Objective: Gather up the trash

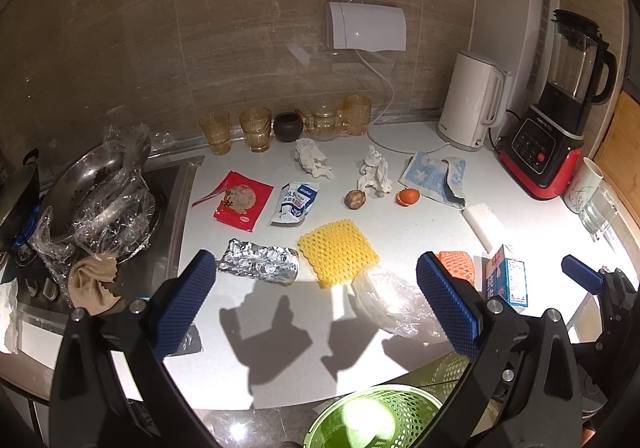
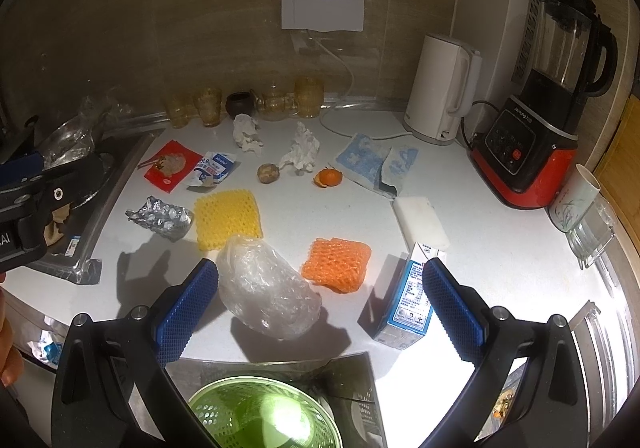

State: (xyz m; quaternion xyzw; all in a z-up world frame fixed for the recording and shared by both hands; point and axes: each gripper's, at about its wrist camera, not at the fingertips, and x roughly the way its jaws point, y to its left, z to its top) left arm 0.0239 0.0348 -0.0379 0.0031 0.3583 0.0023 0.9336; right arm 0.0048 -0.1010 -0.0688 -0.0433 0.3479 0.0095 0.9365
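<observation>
Trash lies scattered on the white counter (image 1: 280,328): crumpled foil (image 1: 260,260), a yellow foam net (image 1: 338,252), a clear plastic bag (image 1: 394,304), an orange foam net (image 2: 336,264), a blue milk carton (image 2: 408,304), a red wrapper (image 1: 242,201), a wipe packet (image 1: 296,203), two tissue wads (image 1: 312,157), orange peel (image 1: 407,196). A green mesh bin (image 2: 264,416) stands below the counter edge. My left gripper (image 1: 318,304) hovers open above the front edge, empty. My right gripper (image 2: 320,310) is open and empty too, the plastic bag lying between and beyond its fingers.
A stove with a foil-and-film-covered pan (image 1: 100,191) is on the left. Amber glasses (image 1: 256,127) line the back wall. A white kettle (image 1: 472,103), a red blender (image 1: 556,119), a cup (image 1: 584,183) and a white block (image 1: 482,224) stand at the right.
</observation>
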